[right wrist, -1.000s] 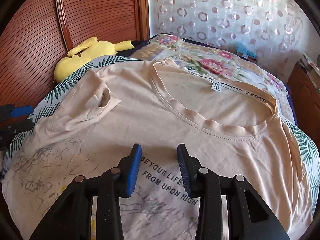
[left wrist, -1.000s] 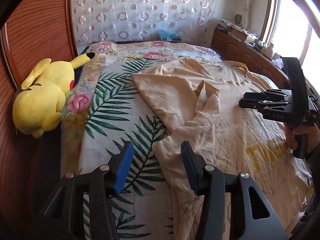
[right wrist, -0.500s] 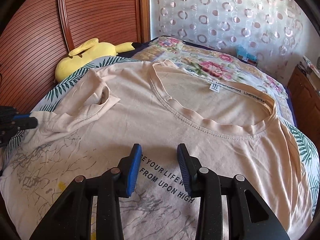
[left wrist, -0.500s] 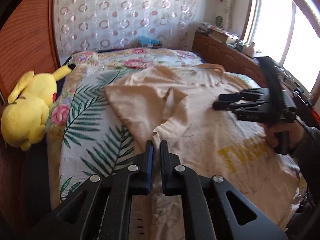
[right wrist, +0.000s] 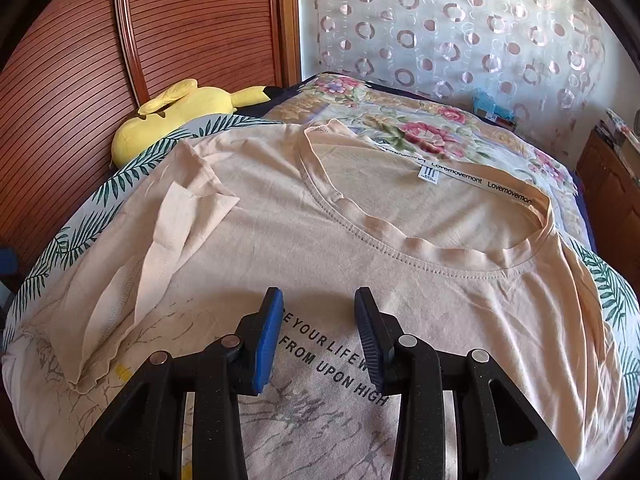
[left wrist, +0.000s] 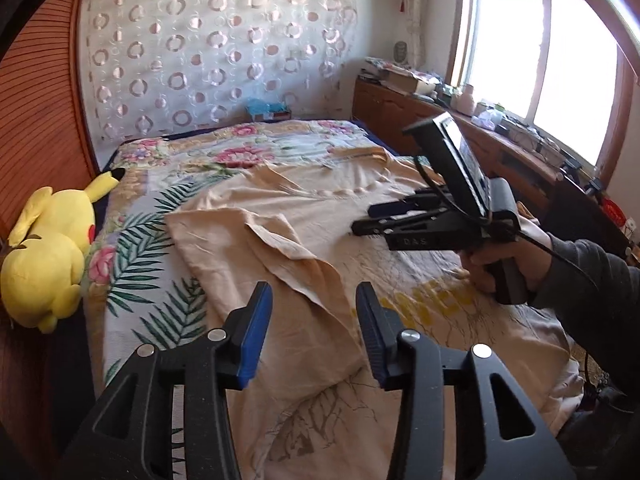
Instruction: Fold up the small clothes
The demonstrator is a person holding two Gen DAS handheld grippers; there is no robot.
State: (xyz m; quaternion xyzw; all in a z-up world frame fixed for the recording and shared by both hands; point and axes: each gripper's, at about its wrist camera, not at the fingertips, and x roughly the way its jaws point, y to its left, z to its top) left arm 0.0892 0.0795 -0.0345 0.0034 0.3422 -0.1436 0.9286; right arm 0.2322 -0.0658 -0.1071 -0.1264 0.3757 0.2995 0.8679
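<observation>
Left wrist view: your left gripper (left wrist: 314, 322) is hovering over the folded sleeve (left wrist: 288, 256), its fingers having just been opening, nothing between them. Your right gripper (right wrist: 318, 332) is hanging with fingers parted, empty, above the T-shirt (right wrist: 320, 248) on the bed (right wrist: 440, 128).

Bright daylight from the window (left wrist: 548, 56) at the right of the left wrist view, blown out to white, with no detail behind the glass. Soft, even light on the bed (left wrist: 132, 264) and the shirt (right wrist: 360, 236); only weak shadows in the folds. Dim in the left corner near the wooden panel (right wrist: 72, 68). Strong fisheye bending at the edges, dark corners in both views. Sharp in the middle, slightly soft toward the rim.
</observation>
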